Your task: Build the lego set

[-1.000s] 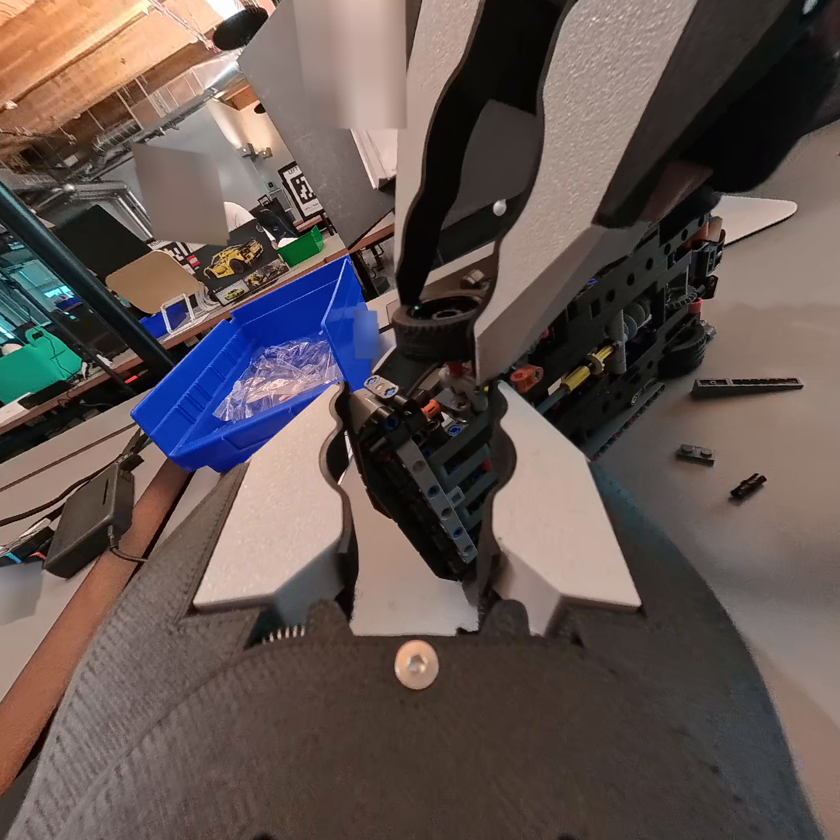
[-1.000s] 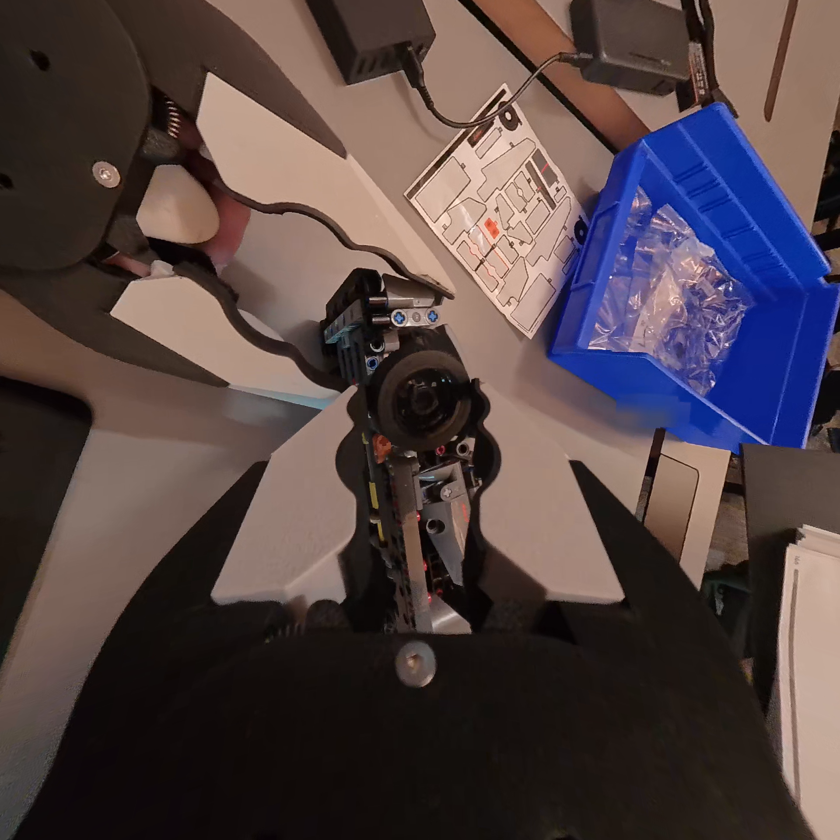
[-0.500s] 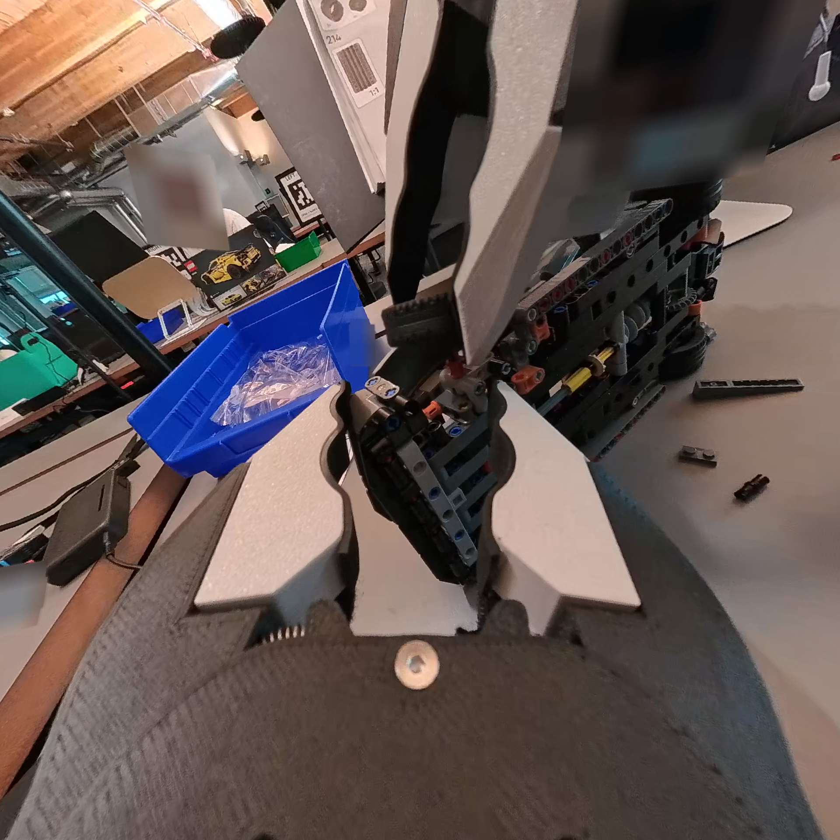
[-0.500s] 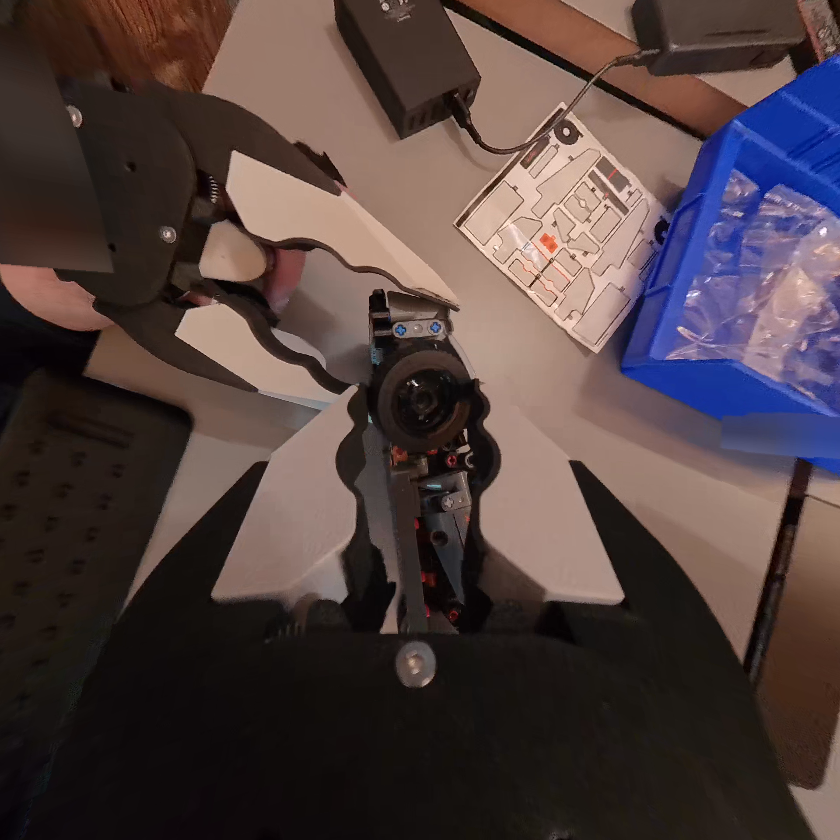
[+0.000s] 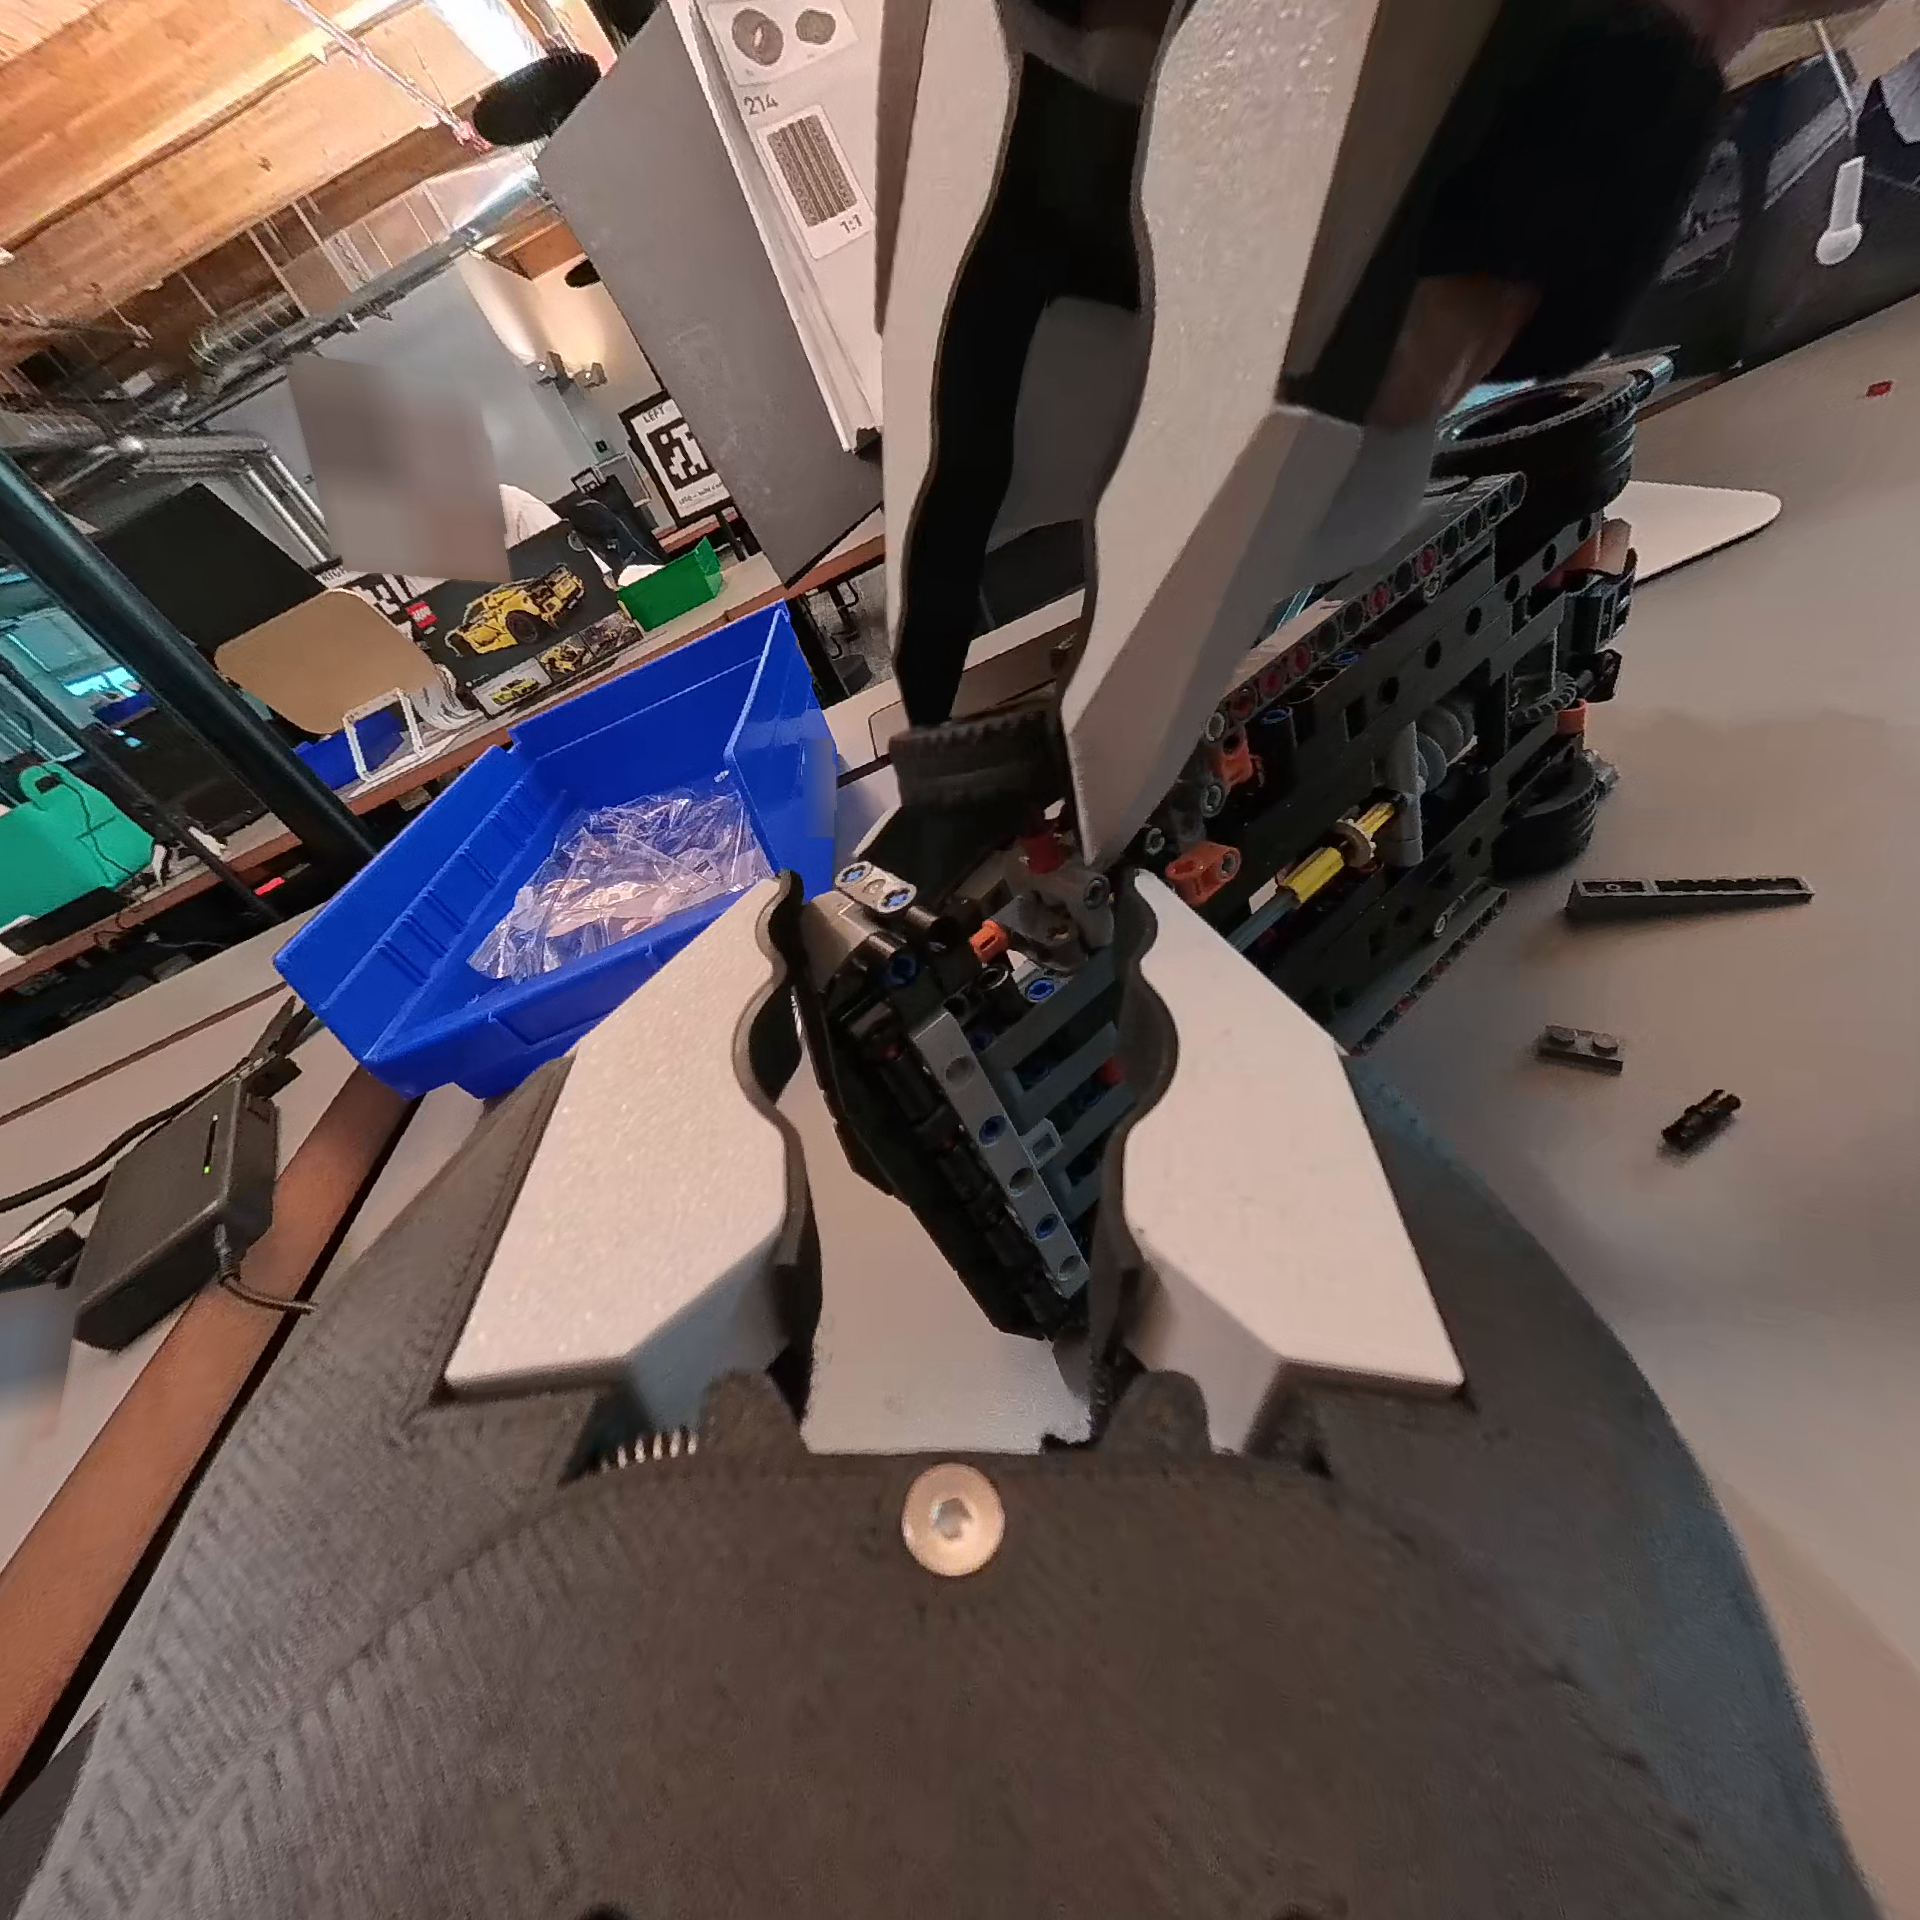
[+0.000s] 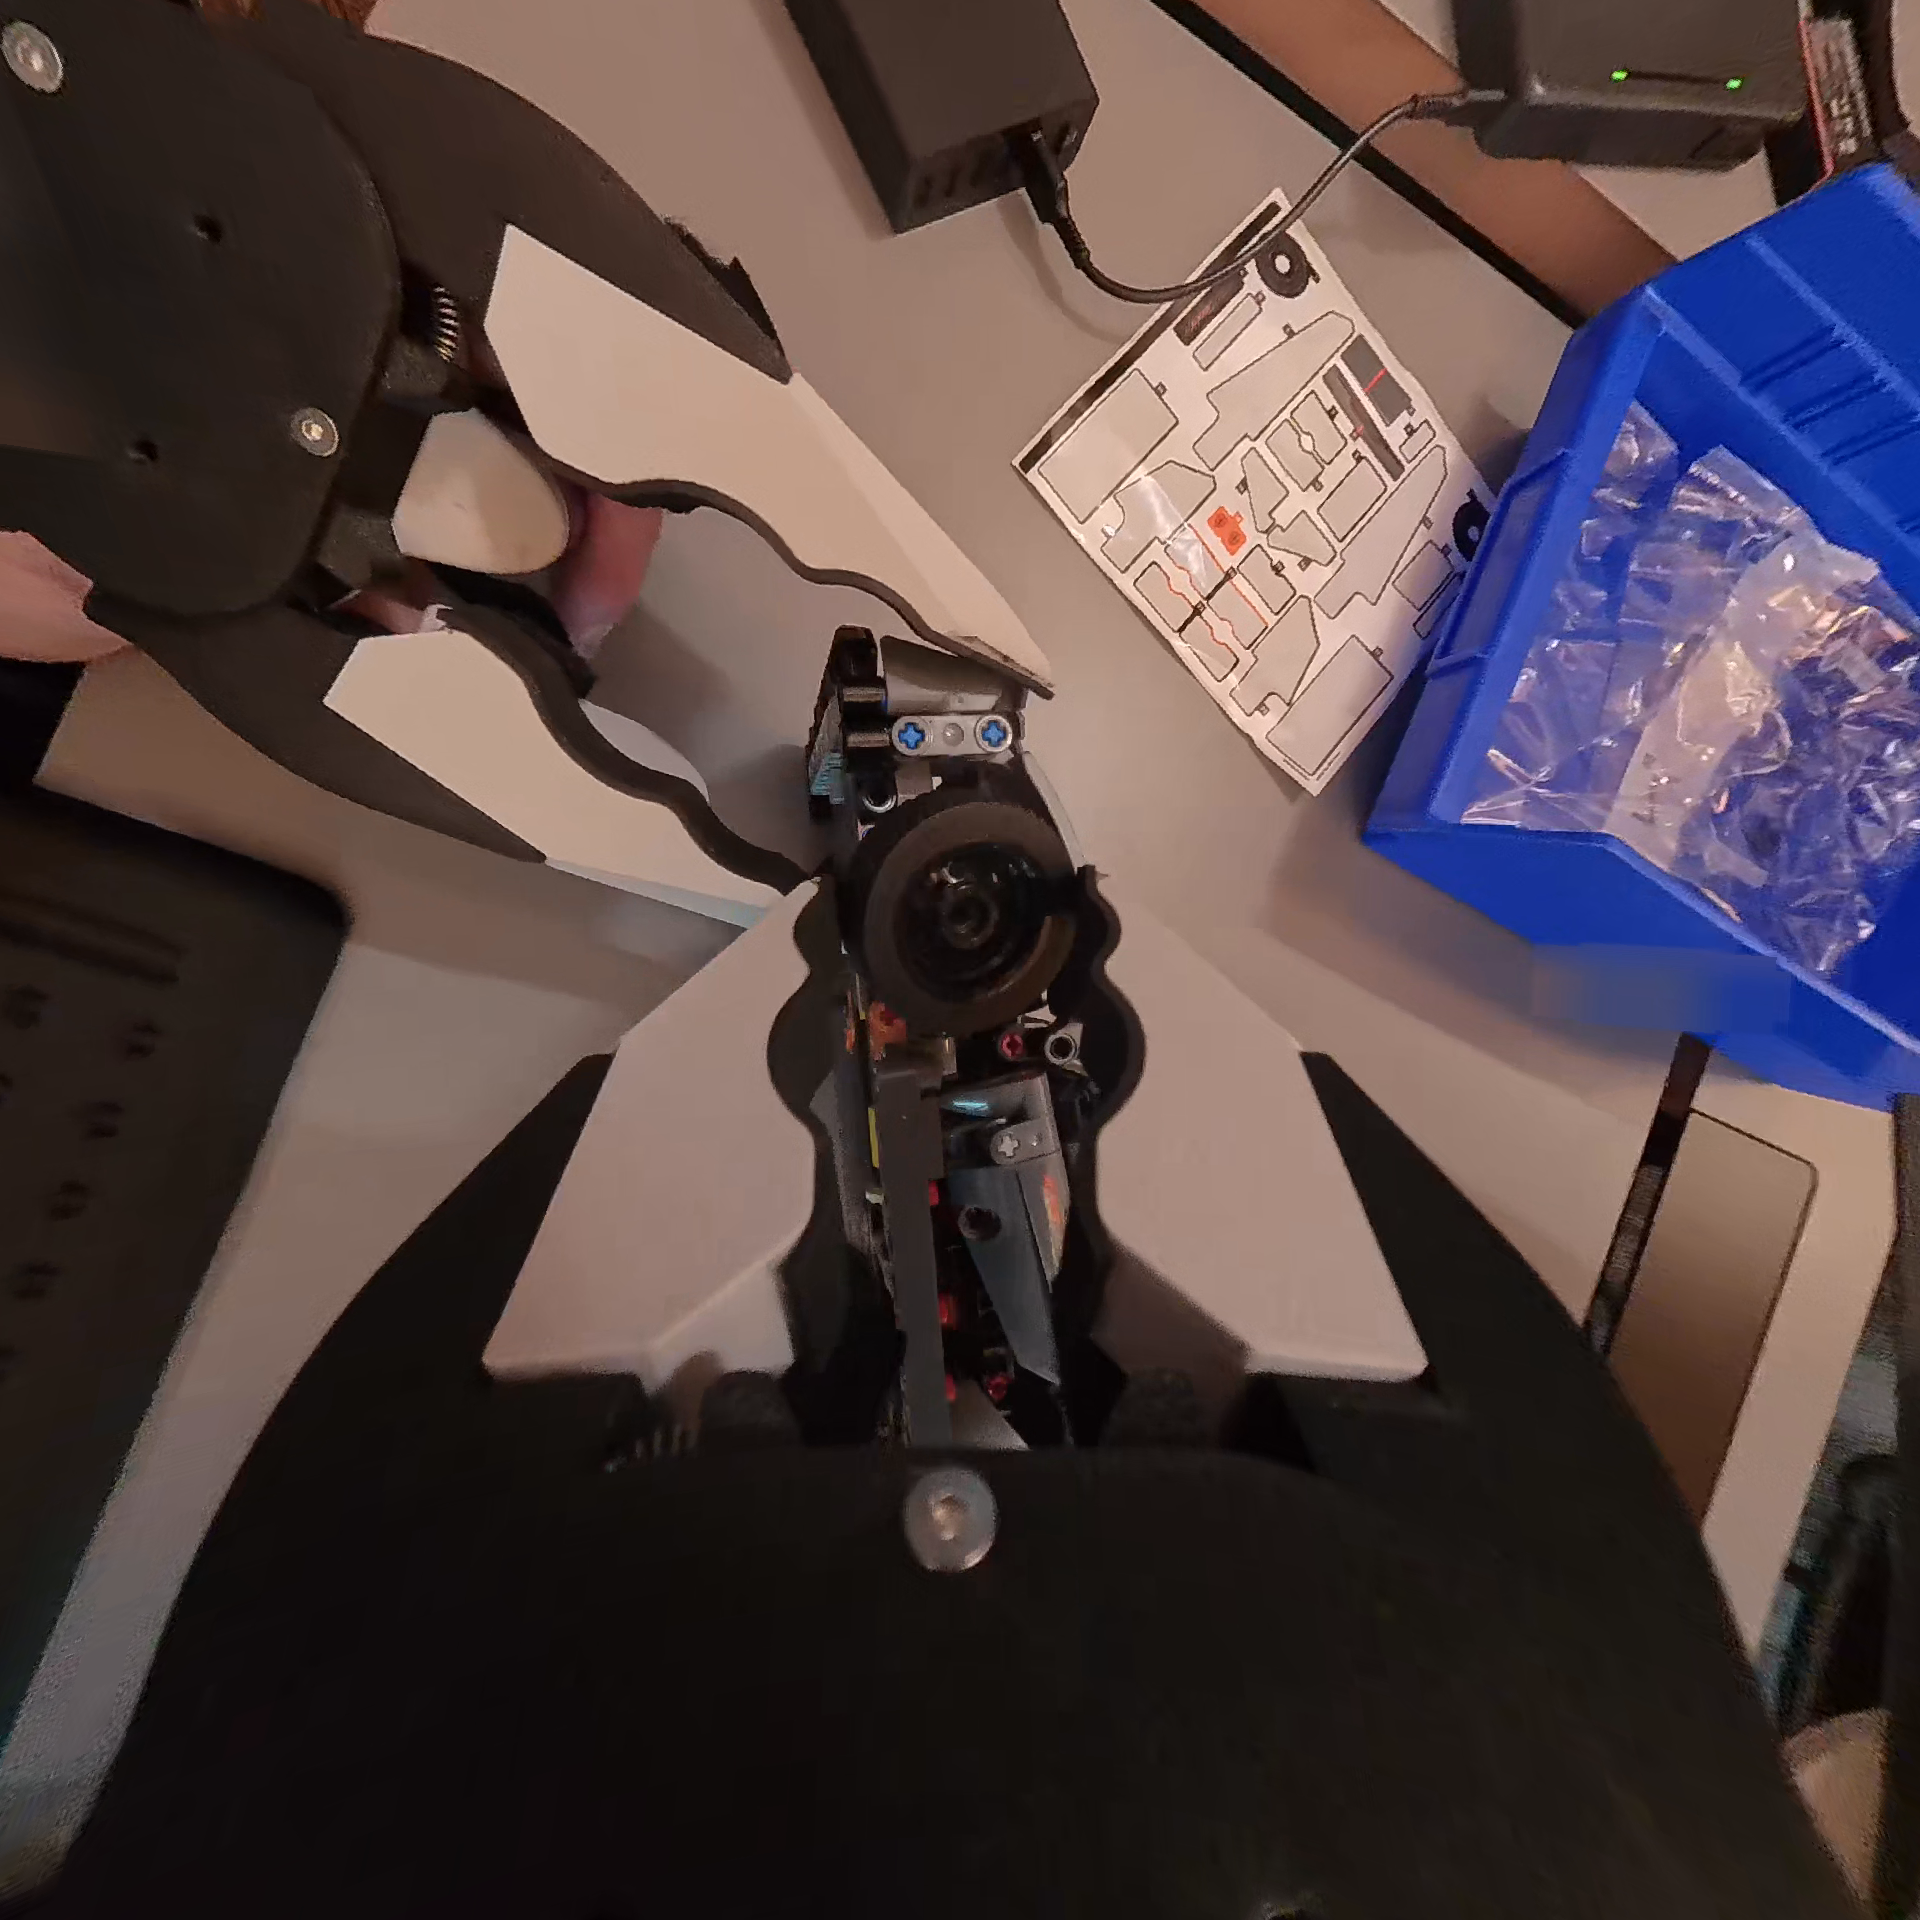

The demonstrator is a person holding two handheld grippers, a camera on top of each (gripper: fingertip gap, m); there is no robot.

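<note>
A dark Lego car chassis stands on its side on the grey table. My left gripper is shut on its front end. My right gripper comes down from above and is shut on a black wheel at the chassis's upper front corner. In the right wrist view the wheel sits between my right gripper's tips, with the chassis running back between the fingers. The left gripper reaches in from the upper left there. Whether the wheel is seated on its axle is hidden.
A blue bin with clear bags stands left of the chassis; it also shows in the right wrist view. A sticker sheet and two black power boxes lie behind. A long dark plate, small plate and black pin lie right. The tips of both grippers are at nearly the same place.
My right gripper has swung more upright over the chassis, and the wheel in it has turned from hub-up to edge-on in the left view. My left gripper has kept its hold and place.
</note>
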